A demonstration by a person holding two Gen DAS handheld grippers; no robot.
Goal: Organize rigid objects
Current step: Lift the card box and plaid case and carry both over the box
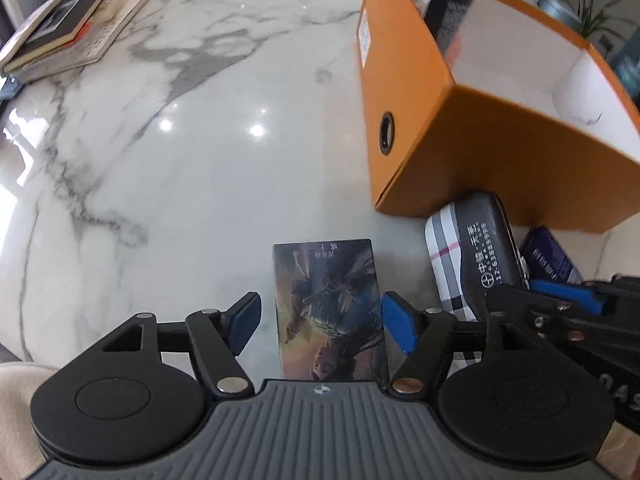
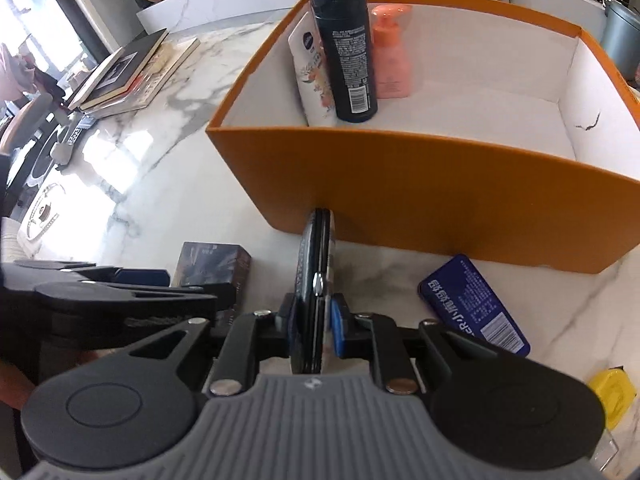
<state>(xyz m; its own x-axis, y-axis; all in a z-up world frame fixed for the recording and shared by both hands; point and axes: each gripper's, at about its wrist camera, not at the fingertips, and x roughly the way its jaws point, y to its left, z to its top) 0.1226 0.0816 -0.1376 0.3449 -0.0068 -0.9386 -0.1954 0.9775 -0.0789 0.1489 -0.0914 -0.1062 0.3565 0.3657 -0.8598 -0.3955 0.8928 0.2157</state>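
In the left wrist view, my left hand-held gripper (image 1: 320, 320) stands wide open, pointing steeply down at the marble bench (image 1: 192, 152). Between its 2 blue pads (image 1: 396, 320) lies a small picture box (image 1: 330, 312) with a dark printed cover; I see a narrow gap on each side, so the pads do not press it. To the right is the orange box (image 1: 472, 152), open on top with a white inside, and a round hole in its side wall. Just in front of this box lies a dark case (image 1: 484, 256) with white printed characters and a checked cloth side, and beside it a blue tin (image 1: 552, 260). A stack of books (image 1: 68, 24) rests far away at the top left. In the right wrist view, my right hand-held gripper (image 2: 316, 320) is closed on the dark case (image 2: 314, 280), which stands on its edge, and its far end is near the front wall of the orange box (image 2: 440, 208); I cannot tell if they touch. Inside the box, at the back left corner, stand 3 bottles: a white one (image 2: 308, 64), a black one (image 2: 348, 52) and a pink one (image 2: 390, 52). The blue tin (image 2: 472, 304) lies flat on the bench at the right, and a yellow object (image 2: 612, 396) is at the lower right edge. The picture box (image 2: 212, 268) is at the left, behind my other gripper.
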